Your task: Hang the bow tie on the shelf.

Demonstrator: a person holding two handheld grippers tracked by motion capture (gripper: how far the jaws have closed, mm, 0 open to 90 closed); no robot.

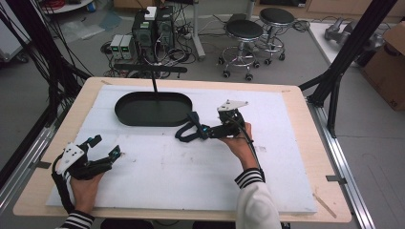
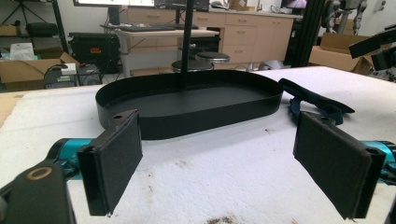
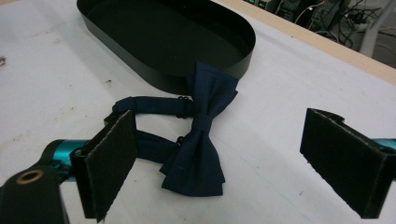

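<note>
A navy bow tie (image 3: pixel 198 140) with its strap lies on the white foam sheet, its far wing touching the wall of a black oval tray (image 3: pixel 163 37). My right gripper (image 3: pixel 229 158) is open, and the bow tie sits low between its jaws, nearer the left pad (image 3: pixel 112 158). In the high view the right gripper (image 1: pixel 203 130) points left at the bow tie (image 1: pixel 187 130), just in front of the tray (image 1: pixel 153 109). My left gripper (image 1: pixel 106 146) is open at the front left and holds nothing. The left gripper (image 2: pixel 224 163) faces the tray (image 2: pixel 187 100), with the bow tie (image 2: pixel 313 100) off to its right.
A thin black pole (image 1: pixel 154 82) with a crossbar rises from the tray's far side. The white foam sheet (image 1: pixel 191 171) covers most of the wooden table (image 1: pixel 305 143). Black frame struts (image 1: pixel 351 45) stand at the right, with stools (image 1: pixel 244 40) and computers beyond the far edge.
</note>
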